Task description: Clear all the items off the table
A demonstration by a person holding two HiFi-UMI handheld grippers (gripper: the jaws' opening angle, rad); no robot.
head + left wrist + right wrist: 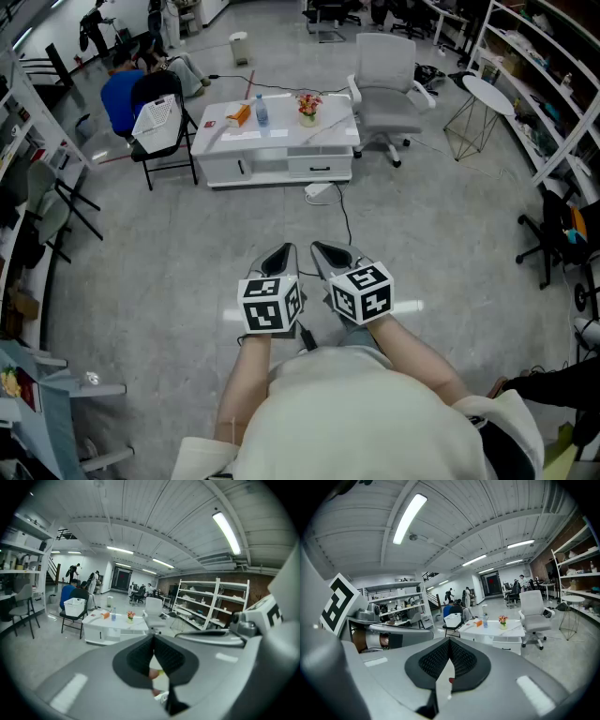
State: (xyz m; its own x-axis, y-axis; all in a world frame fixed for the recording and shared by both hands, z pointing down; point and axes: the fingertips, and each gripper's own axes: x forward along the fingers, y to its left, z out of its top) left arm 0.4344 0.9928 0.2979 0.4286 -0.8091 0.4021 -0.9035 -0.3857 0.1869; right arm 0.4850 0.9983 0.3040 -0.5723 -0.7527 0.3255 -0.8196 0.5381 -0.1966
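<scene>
Head view: the left tongs and right tongs are side by side above the floor, each pressed together with nothing between its jaws. The white worktop stands well ahead, apart from both tongs. It carries an orange box, an upright bottle and a small flower pot.

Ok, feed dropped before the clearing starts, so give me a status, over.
Left gripper and right gripper shut, empty. White table across the floor, uncleared: water bottle, orange box, flower pot. Power strip and cable on floor before it.
</scene>
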